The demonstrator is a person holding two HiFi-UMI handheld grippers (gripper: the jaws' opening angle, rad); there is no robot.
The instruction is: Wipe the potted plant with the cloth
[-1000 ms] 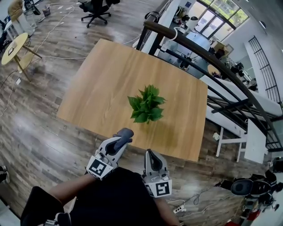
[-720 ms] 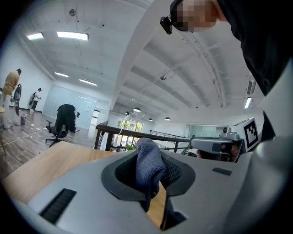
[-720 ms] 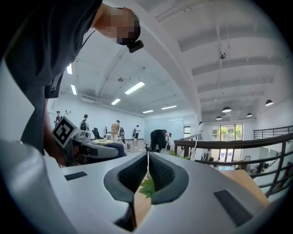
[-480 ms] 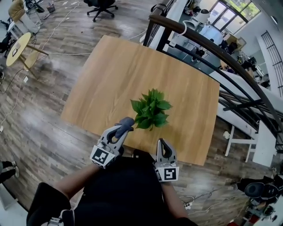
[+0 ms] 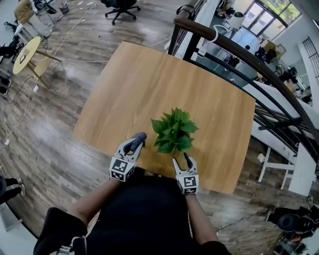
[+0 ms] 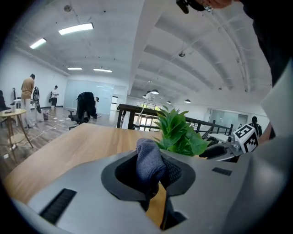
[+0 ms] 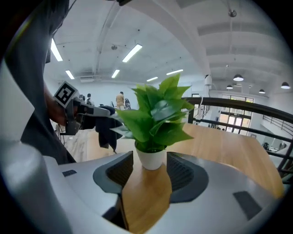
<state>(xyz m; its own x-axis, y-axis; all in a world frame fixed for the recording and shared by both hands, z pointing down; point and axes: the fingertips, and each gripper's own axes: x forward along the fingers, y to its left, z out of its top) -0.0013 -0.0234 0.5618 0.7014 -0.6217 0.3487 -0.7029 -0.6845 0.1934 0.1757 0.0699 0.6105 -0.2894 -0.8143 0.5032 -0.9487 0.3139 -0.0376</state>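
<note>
Cloth — one (gripped) — near one potted plant.

A grey-brown plank floor spreads under a large light-wood table, with a small round table and a black office chair at far left. A dark curved railing runs along the right, windows beyond it; strip lights shine on the white ceiling.

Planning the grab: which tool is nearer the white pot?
Right. The right tool, empty jaws just opened, faces the pot; left tool, gripping cloth, is farther, beside the leaves.
</note>
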